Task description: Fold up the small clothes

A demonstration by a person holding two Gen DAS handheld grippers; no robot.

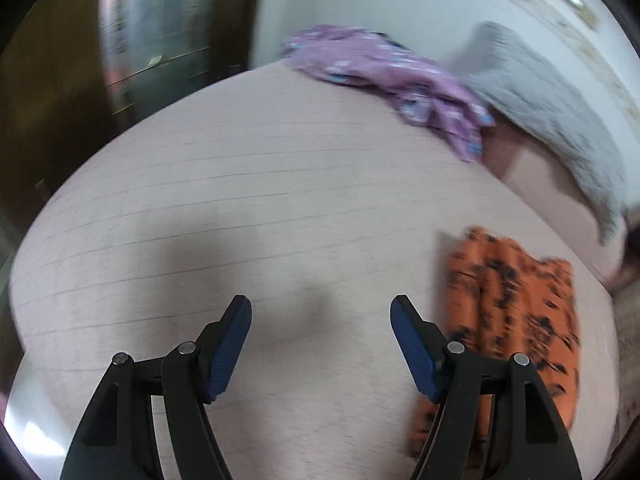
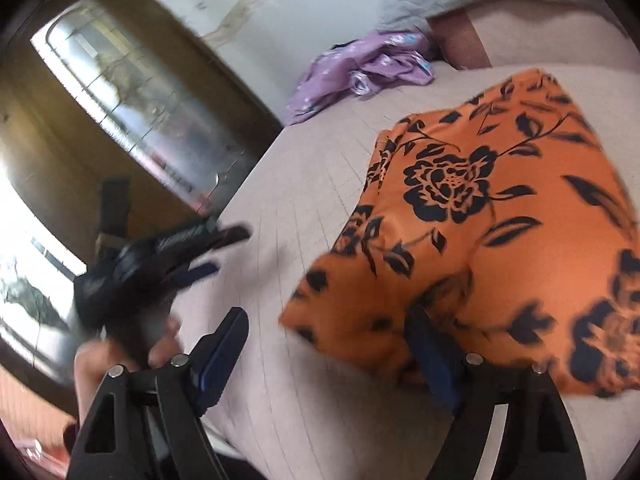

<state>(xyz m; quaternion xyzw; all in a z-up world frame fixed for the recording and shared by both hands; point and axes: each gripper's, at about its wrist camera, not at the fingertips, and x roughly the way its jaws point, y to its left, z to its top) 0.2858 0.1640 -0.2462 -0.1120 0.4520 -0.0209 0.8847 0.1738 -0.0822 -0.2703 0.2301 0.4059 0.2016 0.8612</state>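
An orange garment with black flowers lies folded on the pale pink bed sheet. In the left wrist view it sits at the right, partly behind my left gripper's right finger. My left gripper is open and empty over bare sheet. It also shows blurred at the left of the right wrist view. My right gripper is open and empty, its right finger against the garment's near edge. A purple patterned garment lies crumpled at the far side of the bed.
A grey quilted blanket lies along the white wall behind the purple garment. A dark wooden frame with a window stands left of the bed. The bed's left edge drops off near the left gripper.
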